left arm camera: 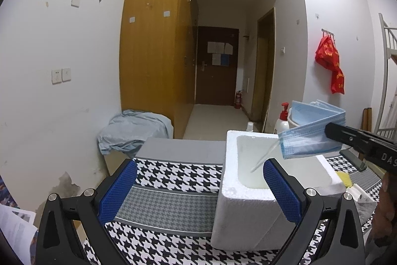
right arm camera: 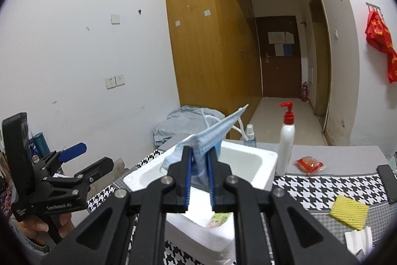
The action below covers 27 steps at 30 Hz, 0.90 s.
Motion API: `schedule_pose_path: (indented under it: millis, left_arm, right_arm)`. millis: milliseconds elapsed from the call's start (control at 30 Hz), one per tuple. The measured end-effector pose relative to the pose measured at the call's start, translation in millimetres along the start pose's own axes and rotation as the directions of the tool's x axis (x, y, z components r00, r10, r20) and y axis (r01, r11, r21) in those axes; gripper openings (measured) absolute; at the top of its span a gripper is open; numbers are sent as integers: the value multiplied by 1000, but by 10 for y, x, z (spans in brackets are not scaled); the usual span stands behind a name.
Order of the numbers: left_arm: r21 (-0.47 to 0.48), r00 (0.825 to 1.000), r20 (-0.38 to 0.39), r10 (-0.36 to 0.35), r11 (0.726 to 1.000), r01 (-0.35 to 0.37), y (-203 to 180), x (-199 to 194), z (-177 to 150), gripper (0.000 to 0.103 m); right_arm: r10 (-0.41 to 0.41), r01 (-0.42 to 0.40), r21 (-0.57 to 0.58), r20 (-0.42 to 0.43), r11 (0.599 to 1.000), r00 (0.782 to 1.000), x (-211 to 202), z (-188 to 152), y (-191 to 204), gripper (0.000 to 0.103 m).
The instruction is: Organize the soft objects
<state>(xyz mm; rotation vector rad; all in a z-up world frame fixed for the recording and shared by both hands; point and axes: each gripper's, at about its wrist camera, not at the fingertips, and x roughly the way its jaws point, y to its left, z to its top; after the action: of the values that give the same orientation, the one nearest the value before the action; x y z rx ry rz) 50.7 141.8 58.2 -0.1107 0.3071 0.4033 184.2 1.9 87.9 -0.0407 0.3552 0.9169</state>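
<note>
The right gripper (right arm camera: 198, 165), pinched nearly closed on a stack of blue face masks (left arm camera: 310, 138), holds it above the seemingly empty foam box (left arm camera: 248, 190), the left gripper (left arm camera: 198, 190) wide open, with yellow sponge (right arm camera: 348, 211) and tissue (right arm camera: 359, 239) left on the table.

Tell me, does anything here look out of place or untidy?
Mostly small things. A yellow sponge and a crumpled tissue lie loose on the checked cloth, beside a red packet. The face masks in the right gripper hang bent above the foam box, one ear loop dangling.
</note>
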Motion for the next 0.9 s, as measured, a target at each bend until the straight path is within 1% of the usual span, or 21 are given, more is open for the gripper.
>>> schedule_pose_path:
  millis: [33,67,167,233,267,333,400,567,900]
  left_arm:
    - [-1,1000,-1,-1,1000,1,7,4,-8,102]
    - [-5,1000,-3,-2,1000,2,16,11,-10,102]
    - [-15,1000,-8,-7,1000,7,51,31,-10,102]
    - [-19,1000,-11,-11,1000,11,67,38,-22,102]
    - [-20,1000,-12,-14,1000,14,79,39,-31,102]
    - [-27,1000,-14,-16,1000,15,94,46,-37,102]
    - [-27,1000,-17,-19,999,19,96,57,-42,102]
    - [-25,999,-22,-31,999,31,86,60,-60,102]
    - [-14,999,-23,-49,999,48,9,28,-63,102]
  right_arm:
    - [4,-4,-5,-13,1000,1000,32,-10,15,22]
    - [5,-5,-7,-16,1000,1000,45,-16,35,24]
    - [10,-10,-15,-28,1000,1000,92,-30,76,25]
    - [5,-6,-22,-35,1000,999,122,-39,91,30]
    - [-1,0,-26,-41,1000,999,141,-47,95,39]
    - [-1,0,-16,-42,1000,999,150,-60,85,67]
    - [0,0,-7,-30,1000,1000,132,-59,77,73]
    - [-16,16,-10,-37,1000,999,144,-45,84,74]
    - [-15,15,11,-30,1000,999,46,-62,35,74]
